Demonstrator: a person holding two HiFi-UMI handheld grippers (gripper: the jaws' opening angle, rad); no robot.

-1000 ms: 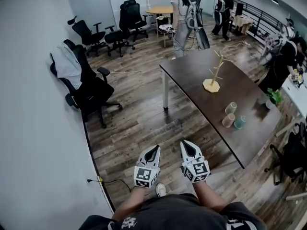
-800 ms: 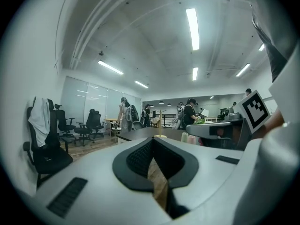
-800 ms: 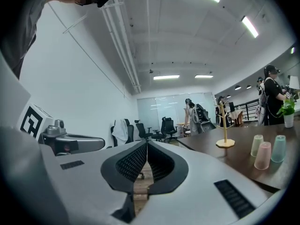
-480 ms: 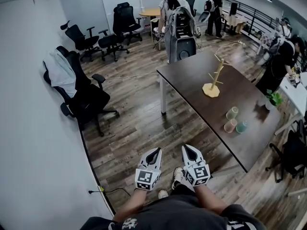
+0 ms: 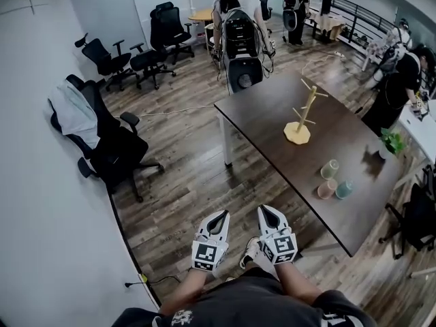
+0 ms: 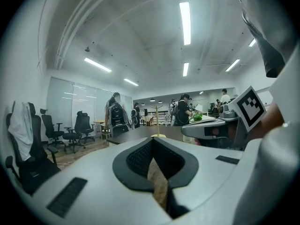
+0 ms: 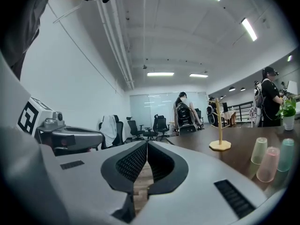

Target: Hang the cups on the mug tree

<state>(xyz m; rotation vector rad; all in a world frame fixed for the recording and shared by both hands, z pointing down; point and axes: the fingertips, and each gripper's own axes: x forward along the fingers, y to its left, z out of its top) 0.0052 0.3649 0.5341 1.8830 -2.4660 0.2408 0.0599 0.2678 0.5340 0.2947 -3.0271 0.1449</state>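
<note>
The only print in sight is the black-and-white square markers on each gripper's cube. The left gripper (image 5: 219,213) and right gripper (image 5: 266,209) are held side by side low in the head view, both with jaws pressed together and nothing between them. The wooden mug tree (image 5: 302,117) stands bare on the dark worktop (image 5: 266,118). The green cup (image 5: 330,169), pink cup (image 5: 327,189) and teal cup (image 5: 344,189) are clustered near the worktop's right edge, well apart from the grippers. Compared with a second ago, the worktop sits closer in the view. A person carrying a backpack (image 5: 240,46) now stands at its far end.
</note>
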